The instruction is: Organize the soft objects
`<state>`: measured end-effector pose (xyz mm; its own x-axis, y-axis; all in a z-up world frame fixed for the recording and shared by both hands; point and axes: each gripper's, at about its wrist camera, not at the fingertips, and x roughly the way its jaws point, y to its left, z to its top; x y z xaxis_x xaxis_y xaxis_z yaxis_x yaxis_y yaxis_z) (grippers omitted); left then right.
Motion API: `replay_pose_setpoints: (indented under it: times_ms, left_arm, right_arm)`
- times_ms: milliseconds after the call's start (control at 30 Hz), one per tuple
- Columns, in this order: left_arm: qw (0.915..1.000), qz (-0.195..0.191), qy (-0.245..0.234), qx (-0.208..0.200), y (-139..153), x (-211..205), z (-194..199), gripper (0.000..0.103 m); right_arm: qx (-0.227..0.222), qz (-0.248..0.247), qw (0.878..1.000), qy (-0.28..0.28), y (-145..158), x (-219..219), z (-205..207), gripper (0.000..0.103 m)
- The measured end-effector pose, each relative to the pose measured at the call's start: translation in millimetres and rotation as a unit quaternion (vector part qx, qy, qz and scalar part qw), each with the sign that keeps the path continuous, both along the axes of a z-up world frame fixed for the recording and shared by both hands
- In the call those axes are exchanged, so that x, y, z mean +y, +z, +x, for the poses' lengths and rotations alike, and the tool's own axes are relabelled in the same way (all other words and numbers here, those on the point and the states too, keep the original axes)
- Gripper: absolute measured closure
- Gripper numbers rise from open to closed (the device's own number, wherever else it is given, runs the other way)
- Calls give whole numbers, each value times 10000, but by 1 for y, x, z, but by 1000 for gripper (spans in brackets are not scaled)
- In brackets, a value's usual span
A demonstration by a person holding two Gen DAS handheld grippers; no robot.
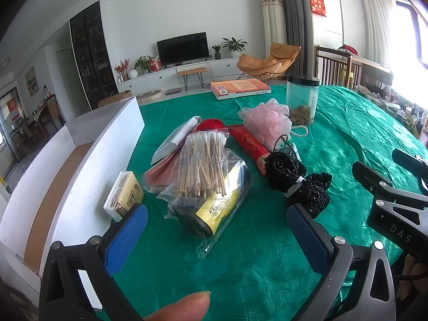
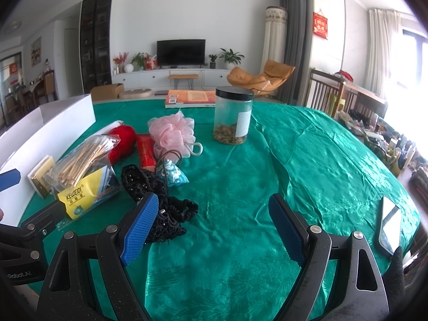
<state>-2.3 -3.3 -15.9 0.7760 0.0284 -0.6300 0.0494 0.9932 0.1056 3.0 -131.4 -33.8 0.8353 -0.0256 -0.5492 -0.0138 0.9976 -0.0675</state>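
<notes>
My left gripper (image 1: pixel 216 235) hangs low over the green cloth (image 1: pixel 267 267) with its blue pads spread wide and nothing between them; my right gripper (image 2: pixel 214 227) is just as wide and just as empty. Past the left pads, centre of the frame, lies the clear bag of cotton swabs (image 1: pixel 206 165) on a yellow packet, and right of it the black net pieces (image 1: pixel 297 179), which in the right view sit against my left-hand pad at lower left. Farther up are the pink bath pouf (image 1: pixel 267 117), the red yarn ball (image 2: pixel 121 141) and a small blue pouch (image 2: pixel 172 174), I think fabric, though it is half hidden. The white box (image 1: pixel 88 160) fills the left edge. I judge nothing is sorted yet: I am choosing a first piece, likely the black net, and must close on it gently.
</notes>
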Motion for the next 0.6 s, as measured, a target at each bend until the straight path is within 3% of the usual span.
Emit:
replay_pose_setpoints:
  times_ms: [600]
  left_arm:
    - [9999,-49,61,72,-1,5,1,0]
  right_arm:
    - [57,39,10000,-20,-2,-2,1,16]
